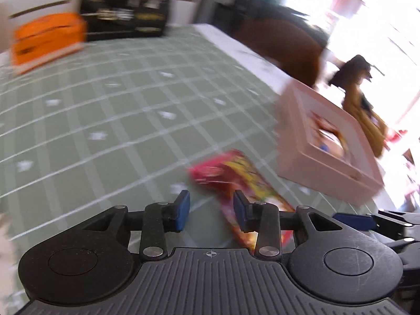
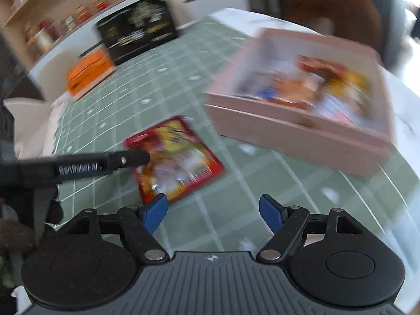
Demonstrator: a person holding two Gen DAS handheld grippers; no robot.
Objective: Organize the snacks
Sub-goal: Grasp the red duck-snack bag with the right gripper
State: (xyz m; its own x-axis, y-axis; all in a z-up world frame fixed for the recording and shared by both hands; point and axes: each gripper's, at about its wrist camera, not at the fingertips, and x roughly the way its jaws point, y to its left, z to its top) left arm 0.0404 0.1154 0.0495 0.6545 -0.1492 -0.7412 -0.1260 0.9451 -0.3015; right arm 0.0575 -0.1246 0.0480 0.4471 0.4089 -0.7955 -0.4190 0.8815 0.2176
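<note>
A red and yellow snack packet lies flat on the green checked tablecloth; it also shows in the right wrist view. My left gripper is open and empty, just above the packet's near end, with its right finger over the packet. My right gripper is open and empty, just in front of the packet's near corner. A pink box holding several snack packets stands to the right of the packet; it also shows in the left wrist view. Both views are motion-blurred.
An orange box and a black printed box stand at the table's far edge, also in the right wrist view as the orange box and black box. A brown chair is behind the table. The left gripper's body reaches in from the left.
</note>
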